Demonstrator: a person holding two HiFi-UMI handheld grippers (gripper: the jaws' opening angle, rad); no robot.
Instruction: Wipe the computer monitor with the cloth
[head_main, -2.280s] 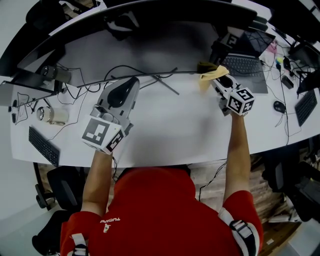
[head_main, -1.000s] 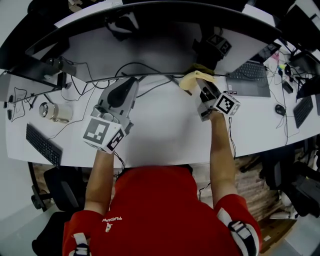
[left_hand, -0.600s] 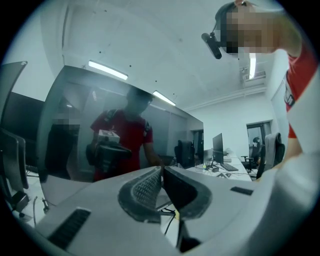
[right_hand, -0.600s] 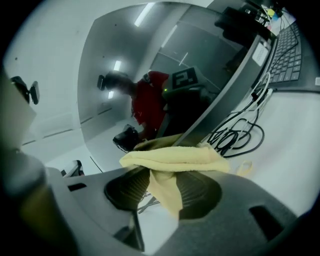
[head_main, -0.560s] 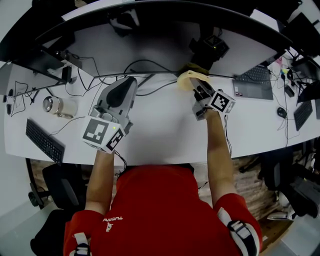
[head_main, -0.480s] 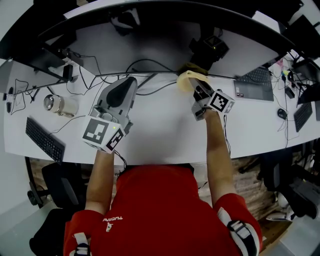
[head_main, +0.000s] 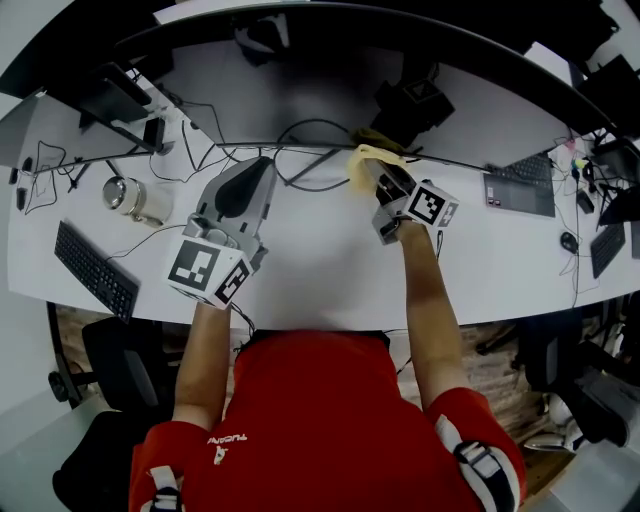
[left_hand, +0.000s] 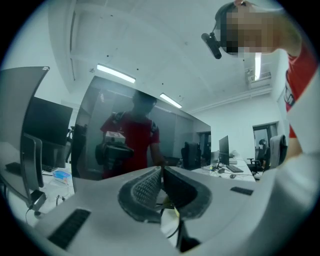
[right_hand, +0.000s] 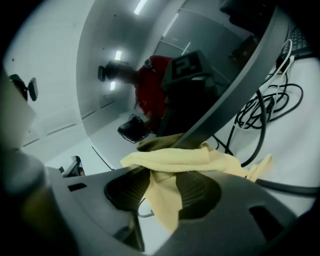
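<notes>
Yellow cloth (head_main: 366, 162) was bunched in the jaws of the right gripper (head_main: 378, 178), just right of the middle of the head view, and it lay against the lower edge of the wide curved computer monitor (head_main: 300, 92) that arched across the top of that frame. In the right gripper view the cloth (right_hand: 175, 164) was draped over the front of the right gripper (right_hand: 162, 189), a fold of it hanging down between the two jaws, which were closed on it; its upper fold touched the dark bottom rim of the monitor (right_hand: 125, 75), whose glass reflected the gripper and a figure in red. The left gripper (head_main: 258, 172) hung to the left of centre in the head view, above the white worktop (head_main: 320, 275), well apart from the cloth and pointing toward the screen. In the left gripper view its jaws met tip to tip with nothing between them (left_hand: 161, 184), and the monitor (left_hand: 125, 135) filled the middle left of the frame, again mirroring the person in red. Dark cables (head_main: 300, 165) looped on the worktop under the screen's edge between the two grippers. A metal mug (head_main: 133, 200) lay at mid left, a black keyboard (head_main: 95, 285) sat below it at the left edge of the worktop, and a laptop (head_main: 520, 190) sat at mid right. The person's red shirt (head_main: 320, 420) filled the bottom centre of the head view.
</notes>
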